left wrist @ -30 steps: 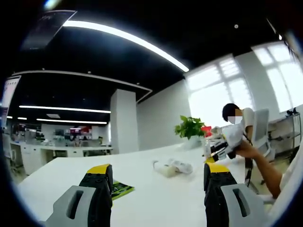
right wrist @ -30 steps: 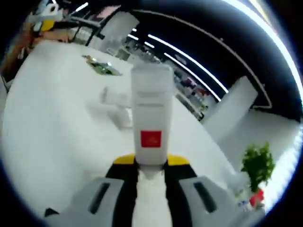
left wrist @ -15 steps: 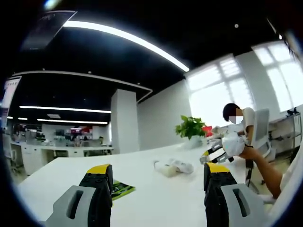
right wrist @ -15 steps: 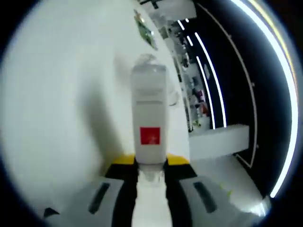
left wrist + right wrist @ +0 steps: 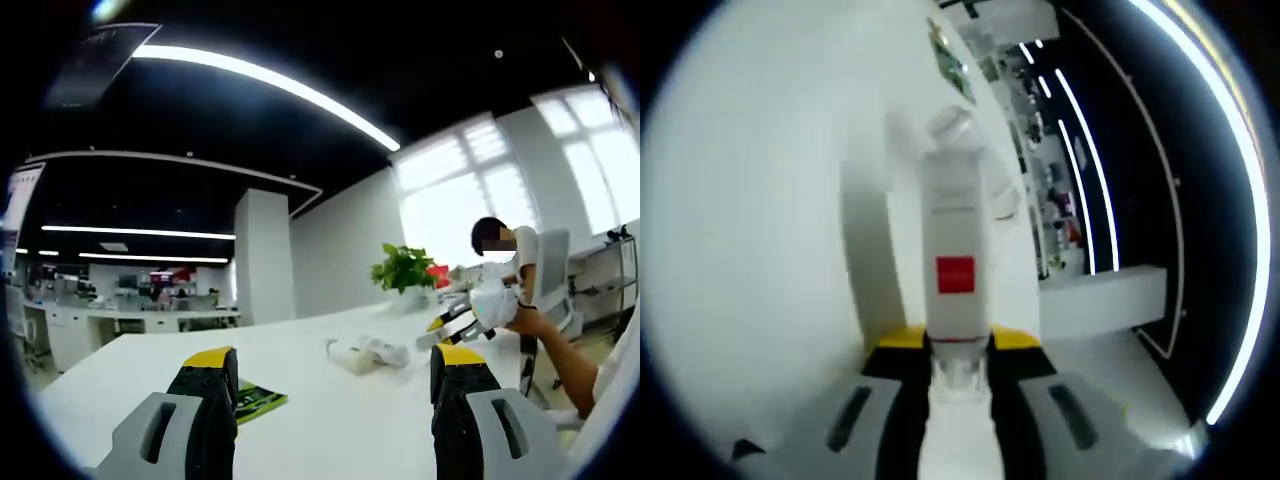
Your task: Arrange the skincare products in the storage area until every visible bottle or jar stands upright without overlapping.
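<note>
In the right gripper view my right gripper (image 5: 958, 345) is shut on a white tube (image 5: 955, 265) with a red square label, its cap end pointing away over the white table (image 5: 750, 200). Past the tube's far end lie more white skincare containers (image 5: 945, 125), blurred. In the left gripper view my left gripper (image 5: 330, 375) stands open above the table (image 5: 330, 420) with nothing between its jaws. A clump of white skincare bottles (image 5: 365, 352) lies on its side beyond it. At the right, the right gripper (image 5: 450, 318) appears held in a person's hand.
A green leaflet (image 5: 255, 402) lies flat near the left jaw, also seen far off as the green leaflet (image 5: 948, 62). A potted plant (image 5: 403, 270) stands at the table's far end. A person (image 5: 510, 260) sits by the window beside a chair.
The right gripper view has tipped slightly more toward the table; the tube stays gripped. In the left gripper view the right gripper drifted a little; the left gripper has not moved.
</note>
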Tool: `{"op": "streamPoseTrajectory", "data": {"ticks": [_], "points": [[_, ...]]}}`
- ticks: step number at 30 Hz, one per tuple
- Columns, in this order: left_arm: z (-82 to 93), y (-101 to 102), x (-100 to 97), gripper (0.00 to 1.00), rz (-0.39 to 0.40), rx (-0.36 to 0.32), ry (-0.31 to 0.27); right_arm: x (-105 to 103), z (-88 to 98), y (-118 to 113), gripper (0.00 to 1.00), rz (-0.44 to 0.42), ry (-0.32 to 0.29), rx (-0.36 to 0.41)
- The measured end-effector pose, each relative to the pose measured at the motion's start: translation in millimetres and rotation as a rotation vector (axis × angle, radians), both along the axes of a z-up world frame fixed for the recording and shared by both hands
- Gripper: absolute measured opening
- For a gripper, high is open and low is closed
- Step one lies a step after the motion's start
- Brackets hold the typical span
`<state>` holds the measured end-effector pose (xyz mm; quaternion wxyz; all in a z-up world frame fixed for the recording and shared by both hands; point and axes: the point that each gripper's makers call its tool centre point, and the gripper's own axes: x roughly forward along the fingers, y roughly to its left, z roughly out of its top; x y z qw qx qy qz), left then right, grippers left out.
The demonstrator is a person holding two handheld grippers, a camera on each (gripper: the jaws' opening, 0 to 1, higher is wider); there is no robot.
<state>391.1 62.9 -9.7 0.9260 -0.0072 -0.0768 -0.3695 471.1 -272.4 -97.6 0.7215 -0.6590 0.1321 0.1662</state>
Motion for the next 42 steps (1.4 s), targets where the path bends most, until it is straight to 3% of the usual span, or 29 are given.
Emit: {"op": "streamPoseTrajectory", "data": {"ticks": [7, 16, 19, 24, 36, 40, 42], "points": [[-0.1, -1.9, -1.7, 0.81, -0.007, -0.001, 0.002, -1.1, 0.2, 1.8, 0.21, 0.009, 0.000, -0.018], [-0.7, 2.0, -0.8, 0.81, 0.001, -0.007, 0.019, -6.7, 2.2, 1.9, 0.23, 0.023, 0.012, 0.033], [-1.1, 1.5, -1.2, 0.81, 0.001, 0.005, 0.010, -8.9, 2.0, 4.2, 0.23, 0.035, 0.011, 0.003], [-0.9, 2.8, 1.1, 0.81, 0.001, -0.004, 0.016, -16.1, 6.0, 6.6, 0.26, 0.041, 0.034, 0.098], [-6.2, 0.0, 7.9, 0.81, -0.001, 0.003, 0.032, -30.2, 11.9, -5.8, 0.34, -0.006, 0.060, 0.099], [2.4, -1.1, 7.0, 0.89, -0.036, -0.084, 0.039, -31.0, 20.8, -7.8, 0.44, -0.011, 0.039, 0.151], [3.8, 0.0, 7.9, 0.89, -0.039, -0.092, 0.042, -32.0, 25.2, -10.0, 0.43, -0.012, 0.031, 0.163]]}}
